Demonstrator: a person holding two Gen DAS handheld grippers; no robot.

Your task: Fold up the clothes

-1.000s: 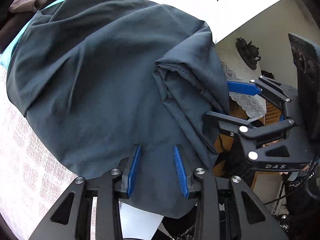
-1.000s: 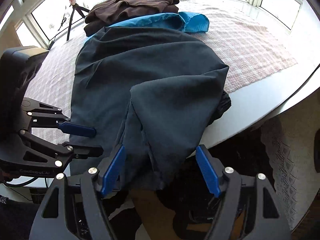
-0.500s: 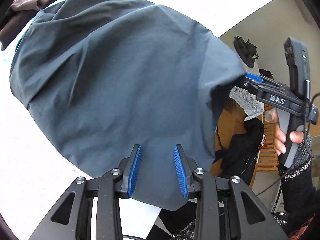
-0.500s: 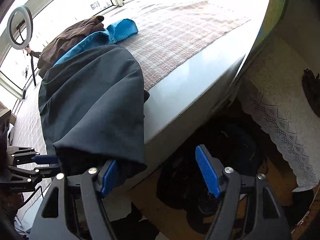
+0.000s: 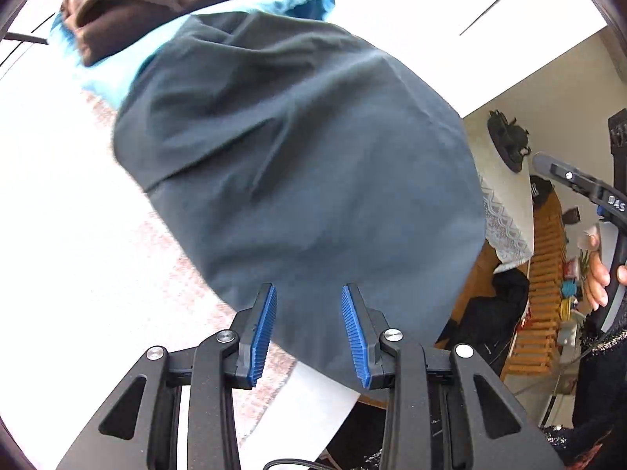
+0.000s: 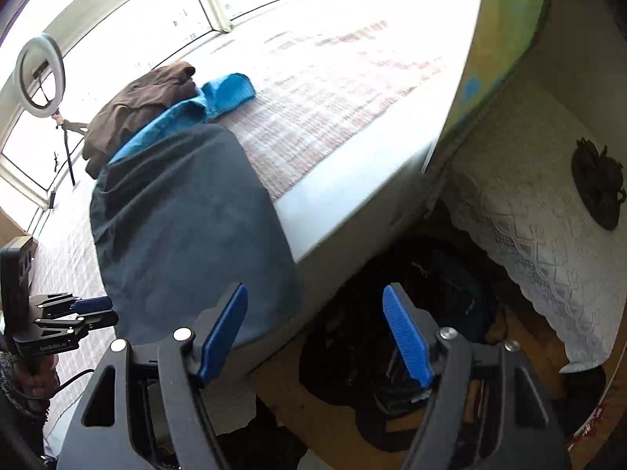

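— So, where does the dark blue garment (image 5: 313,180) lie?

— It is spread on the table (image 6: 352,196), over a checked cloth (image 6: 313,117), and its near edge hangs a little over the table's rim. Behind it lies a bright blue garment (image 6: 227,92), and on that one a brown garment (image 6: 137,102).

— And the left gripper (image 5: 307,333)?

— Its jaws stand partly apart. The dark blue garment shows between the blue pads (image 5: 264,337), but they do not press on it, so it holds nothing.

— What about the right gripper (image 6: 315,337)?

— Its jaws stand wide apart and are empty. It hangs beside the table's edge; one pad is in front of the garment's corner, the other over the dark things on the floor (image 6: 411,313).

— Is anything more visible?

— A ring light (image 6: 39,72) stands by the window (image 6: 117,39), and a hand (image 5: 599,278) holds the right gripper's handle.
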